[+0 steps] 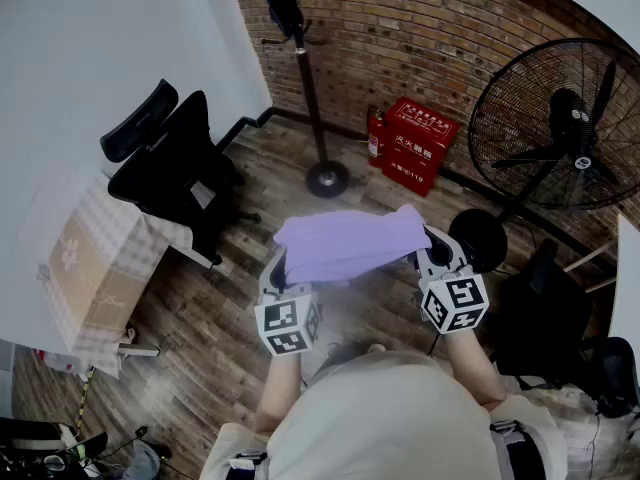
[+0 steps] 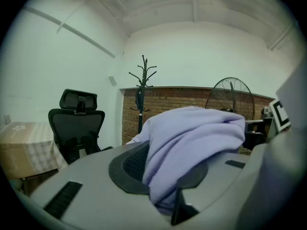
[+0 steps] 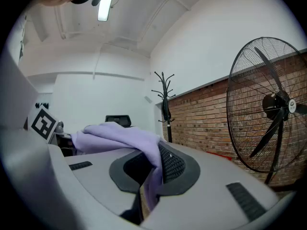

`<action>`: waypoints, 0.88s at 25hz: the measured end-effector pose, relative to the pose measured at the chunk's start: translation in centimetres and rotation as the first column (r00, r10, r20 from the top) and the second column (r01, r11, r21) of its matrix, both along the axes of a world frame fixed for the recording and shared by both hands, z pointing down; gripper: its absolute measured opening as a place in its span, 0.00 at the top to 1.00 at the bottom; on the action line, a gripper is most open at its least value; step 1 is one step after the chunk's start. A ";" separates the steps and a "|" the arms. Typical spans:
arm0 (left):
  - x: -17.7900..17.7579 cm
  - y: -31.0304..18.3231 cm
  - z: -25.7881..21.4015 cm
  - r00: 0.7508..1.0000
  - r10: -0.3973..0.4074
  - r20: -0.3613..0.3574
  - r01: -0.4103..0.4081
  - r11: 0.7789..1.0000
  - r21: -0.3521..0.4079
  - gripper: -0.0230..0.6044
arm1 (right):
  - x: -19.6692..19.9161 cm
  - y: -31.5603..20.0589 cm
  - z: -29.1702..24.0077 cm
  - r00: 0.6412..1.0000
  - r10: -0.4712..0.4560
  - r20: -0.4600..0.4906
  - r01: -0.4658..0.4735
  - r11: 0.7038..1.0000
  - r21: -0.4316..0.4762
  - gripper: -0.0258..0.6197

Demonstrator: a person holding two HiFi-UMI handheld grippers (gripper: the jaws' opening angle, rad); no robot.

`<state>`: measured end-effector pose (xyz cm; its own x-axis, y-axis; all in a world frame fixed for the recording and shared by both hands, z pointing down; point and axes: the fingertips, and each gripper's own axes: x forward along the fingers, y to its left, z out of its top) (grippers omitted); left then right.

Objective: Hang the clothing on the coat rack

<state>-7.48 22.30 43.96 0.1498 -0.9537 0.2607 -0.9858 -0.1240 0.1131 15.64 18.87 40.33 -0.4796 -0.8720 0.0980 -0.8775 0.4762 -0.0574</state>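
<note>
your left tool [image 1: 276, 271] and right tool [image 1: 433, 255] are each clamped on one end of the purple clothing [image 1: 350, 240] — it's held up between them above the wood floor [image 1: 215, 313], well apart from the coat rack [image 1: 305, 78] by the brick wall [image 1: 450, 28].

We see a plain pale-lavender garment [image 1: 350, 243], a brown wood-plank floor [image 1: 200, 303] and a red-brown brick wall [image 1: 430, 28]. The coat rack [image 1: 308, 88], office chair [image 1: 170, 173] and fan [image 1: 545, 118] are black, the boxes [image 1: 420, 140] red. Our left gripper [image 1: 277, 268] and right gripper [image 1: 432, 253] are grey, with black-and-white square markers.
</note>
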 end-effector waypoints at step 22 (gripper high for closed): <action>0.9 2.5 -0.8 1.000 -0.027 0.001 0.027 0.998 0.050 0.84 | 1.1 2.1 -0.9 0.999 -0.028 -0.026 0.029 0.999 0.043 0.93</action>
